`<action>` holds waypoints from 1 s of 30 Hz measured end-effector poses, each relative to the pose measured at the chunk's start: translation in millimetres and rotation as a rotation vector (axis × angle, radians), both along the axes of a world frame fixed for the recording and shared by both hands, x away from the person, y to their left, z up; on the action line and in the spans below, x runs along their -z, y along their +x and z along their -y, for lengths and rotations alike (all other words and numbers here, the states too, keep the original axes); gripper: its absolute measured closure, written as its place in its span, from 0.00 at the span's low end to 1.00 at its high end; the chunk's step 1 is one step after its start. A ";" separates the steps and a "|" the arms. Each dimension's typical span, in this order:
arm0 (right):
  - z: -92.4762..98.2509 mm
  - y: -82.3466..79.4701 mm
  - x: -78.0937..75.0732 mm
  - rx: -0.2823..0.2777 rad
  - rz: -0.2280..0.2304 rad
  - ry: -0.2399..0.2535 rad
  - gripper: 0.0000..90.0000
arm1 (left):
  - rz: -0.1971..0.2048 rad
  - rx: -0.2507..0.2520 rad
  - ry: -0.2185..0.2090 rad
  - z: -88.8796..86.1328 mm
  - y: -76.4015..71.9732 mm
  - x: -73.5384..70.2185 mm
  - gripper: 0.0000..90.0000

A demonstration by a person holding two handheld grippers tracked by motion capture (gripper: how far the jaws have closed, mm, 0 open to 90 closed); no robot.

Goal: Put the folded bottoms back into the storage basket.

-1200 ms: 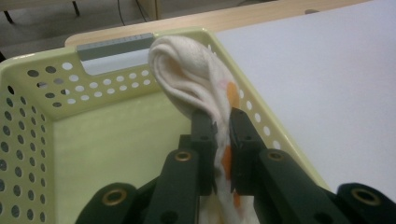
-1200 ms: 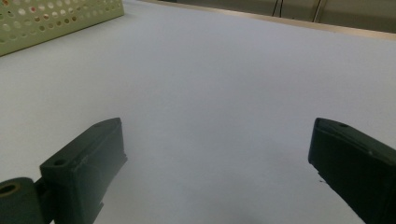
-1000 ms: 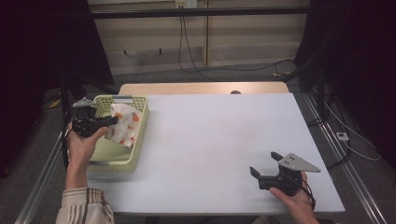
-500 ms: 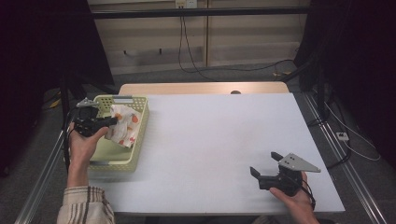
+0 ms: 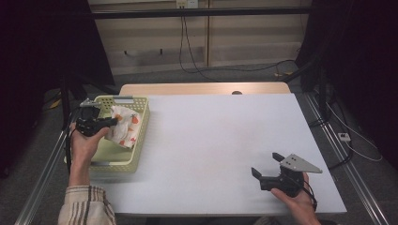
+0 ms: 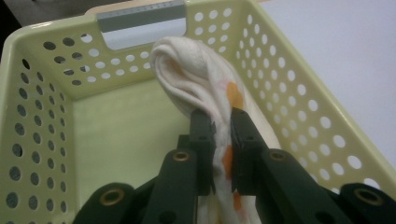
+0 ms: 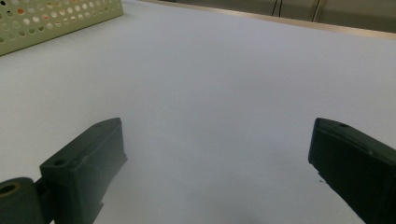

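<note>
pinching the white cloth [image 6: 205, 88] tight, the left gripper [image 5: 96, 123] has lifted it slightly within the basket [image 5: 119, 161], while the right gripper [image 5: 272, 176] rests wide apart.

cloth [image 6: 205, 88]: white with orange print, bunched into folds | pose: lifted, draped over the right wall of the pale yellow perforated basket [image 6: 42, 126] | lower end: probably inside basket, hidden

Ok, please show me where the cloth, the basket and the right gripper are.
cloth [image 6: 196, 70], left gripper view, its folded top.
basket [image 5: 115, 164], high view, its near rim.
right gripper [image 5: 266, 164], high view, between its open fingers.
</note>
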State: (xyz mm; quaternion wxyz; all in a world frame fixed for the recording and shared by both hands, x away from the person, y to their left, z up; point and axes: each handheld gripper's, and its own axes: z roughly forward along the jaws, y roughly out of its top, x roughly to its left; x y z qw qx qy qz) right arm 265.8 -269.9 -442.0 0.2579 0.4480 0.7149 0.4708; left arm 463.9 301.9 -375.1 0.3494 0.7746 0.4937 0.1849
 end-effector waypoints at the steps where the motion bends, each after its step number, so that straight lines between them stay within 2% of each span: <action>1: 0.0 -0.1 0.0 0.000 0.000 -0.001 0.04 | 0.003 -0.017 0.008 -0.2 0.7 1.0 0.91; 2: -0.1 -0.1 0.0 0.000 0.001 -0.002 0.04 | -0.003 -0.033 0.025 -0.7 1.5 1.4 0.91; 5: 0.0 0.0 0.1 0.000 -0.002 -0.001 0.04 | -0.010 -0.038 0.005 -2.1 3.5 3.9 0.91; 8: 0.0 0.0 0.1 0.002 -0.003 -0.001 0.04 | -0.010 -0.040 0.018 -2.7 4.5 4.6 0.90; 11: 0.1 -0.2 0.0 0.003 -0.002 -0.001 0.04 | 0.012 -0.046 0.024 -2.5 4.4 4.7 0.89; 15: 0.3 -0.2 0.0 0.004 -0.002 -0.001 0.04 | 0.017 -0.056 0.047 -1.7 4.9 5.5 0.89; 19: 0.4 -0.4 0.0 0.005 -0.001 -0.002 0.04 | 0.003 -0.073 0.048 -4.8 6.3 9.6 0.89; 25: 0.4 -0.3 0.0 0.008 -0.001 -0.003 0.04 | 0.012 -0.082 0.033 -8.3 6.5 9.7 0.89; 30: 0.7 -0.3 0.1 0.010 0.000 -0.004 0.04 | 0.010 -0.092 0.049 -9.3 8.0 12.2 0.88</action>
